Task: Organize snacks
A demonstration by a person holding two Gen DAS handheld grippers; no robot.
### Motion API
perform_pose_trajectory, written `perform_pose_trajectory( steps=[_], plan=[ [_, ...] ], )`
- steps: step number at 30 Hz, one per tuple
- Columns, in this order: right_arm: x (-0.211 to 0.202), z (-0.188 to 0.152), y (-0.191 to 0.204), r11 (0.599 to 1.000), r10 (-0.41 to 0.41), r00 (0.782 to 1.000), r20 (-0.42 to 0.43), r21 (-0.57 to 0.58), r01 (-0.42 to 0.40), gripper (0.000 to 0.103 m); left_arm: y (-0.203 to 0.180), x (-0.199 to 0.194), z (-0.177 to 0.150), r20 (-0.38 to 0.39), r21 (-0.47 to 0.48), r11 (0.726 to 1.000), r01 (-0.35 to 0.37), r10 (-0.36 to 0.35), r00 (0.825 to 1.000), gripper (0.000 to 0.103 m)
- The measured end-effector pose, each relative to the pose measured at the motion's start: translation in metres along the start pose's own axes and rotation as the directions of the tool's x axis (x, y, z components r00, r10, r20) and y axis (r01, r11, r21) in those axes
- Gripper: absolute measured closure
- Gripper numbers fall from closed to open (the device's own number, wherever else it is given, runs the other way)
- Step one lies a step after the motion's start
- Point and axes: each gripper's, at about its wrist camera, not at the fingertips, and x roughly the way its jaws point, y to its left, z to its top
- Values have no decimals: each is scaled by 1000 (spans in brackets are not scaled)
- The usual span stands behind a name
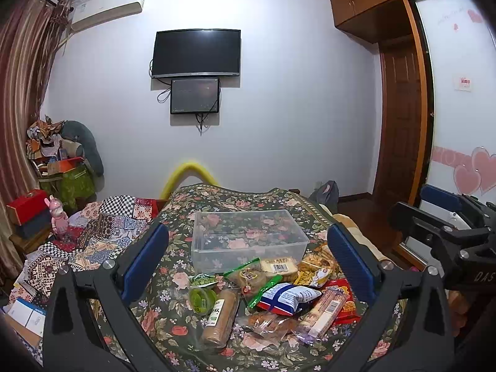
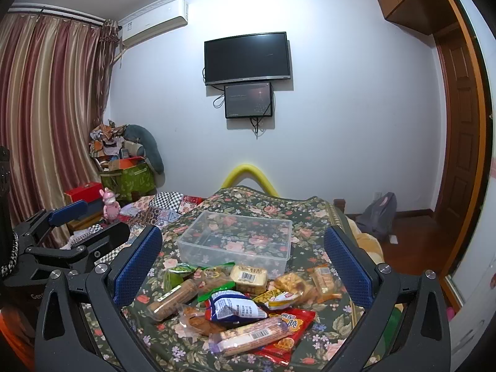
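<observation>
A heap of wrapped snacks (image 1: pixel 272 294) (image 2: pixel 235 303) lies on the floral cloth, just in front of a clear plastic box (image 1: pixel 248 238) (image 2: pixel 238 238) that holds nothing. On top sit a blue-and-white bag (image 1: pixel 286 297) (image 2: pixel 235 307), a long biscuit pack (image 1: pixel 325 313) (image 2: pixel 251 334) and a brown biscuit tube (image 1: pixel 220 319) (image 2: pixel 173 300). My left gripper (image 1: pixel 248 266) hangs open above the heap, nothing between its blue pads. My right gripper (image 2: pixel 241 266) is open too, over the same heap. Each gripper shows at the edge of the other's view.
The floral cloth (image 1: pixel 217 198) (image 2: pixel 248 198) covers a raised surface with a patchwork quilt (image 1: pixel 93 235) to its left. A pink toy figure (image 2: pixel 110 203), red box (image 1: pixel 26 204) and piled clutter stand at the left. A wooden floor and wardrobe door (image 2: pixel 462 155) lie at the right.
</observation>
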Motion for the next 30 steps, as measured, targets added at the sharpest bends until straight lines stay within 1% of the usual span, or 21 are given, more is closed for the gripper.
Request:
perform_pose_trajectory(
  steps=[9, 30],
  plan=[
    [2, -2, -1, 1000, 2, 1000, -9, 5, -2, 0, 0, 2, -3, -14, 2, 1000, 2, -2, 1000, 0],
    [6, -5, -3, 1000, -4, 1000, -15, 11, 4, 0, 0, 6, -2, -8, 4, 1000, 3, -3, 1000, 0]
  ],
)
